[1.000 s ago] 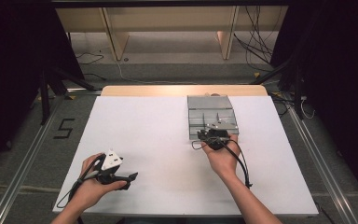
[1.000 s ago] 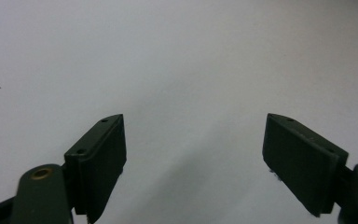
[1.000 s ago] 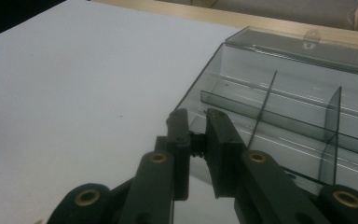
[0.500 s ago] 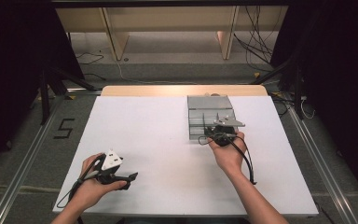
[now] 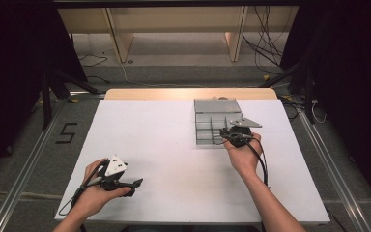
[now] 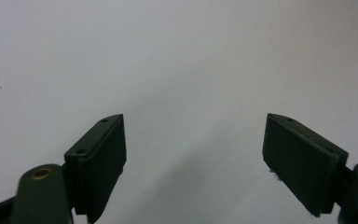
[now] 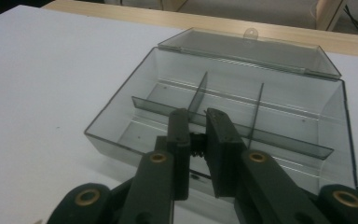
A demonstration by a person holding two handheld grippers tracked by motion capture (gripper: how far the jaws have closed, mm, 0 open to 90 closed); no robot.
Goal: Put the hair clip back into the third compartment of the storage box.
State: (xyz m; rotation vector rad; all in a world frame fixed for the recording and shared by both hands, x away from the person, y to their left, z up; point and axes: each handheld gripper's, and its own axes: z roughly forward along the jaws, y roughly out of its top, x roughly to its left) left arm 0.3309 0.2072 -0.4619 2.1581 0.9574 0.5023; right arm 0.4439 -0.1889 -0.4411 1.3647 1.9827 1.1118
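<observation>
A clear plastic compartment box (image 5: 204,126) stands open at the table's right middle, its lid (image 7: 242,46) folded flat behind it. Thin dividers (image 7: 196,95) split the inside, and the compartments I can see hold nothing. My right gripper (image 5: 226,130) hovers over the box's near edge. In the right gripper view its jaws (image 7: 196,114) are nearly together, pinching a small dark part (image 7: 196,145), too small to identify. My left gripper (image 5: 136,183) rests low at the table's near left, open (image 6: 193,140), with bare white table between its jaws.
The white tabletop (image 5: 159,140) has a wooden strip (image 5: 149,94) along its far edge. Metal rails (image 5: 24,159) run along the floor on both sides. Shelving legs and cables (image 5: 265,48) lie beyond the table.
My right gripper has moved right and slightly away from me, from the box's near left corner to over its near middle. The left gripper has stayed where it was.
</observation>
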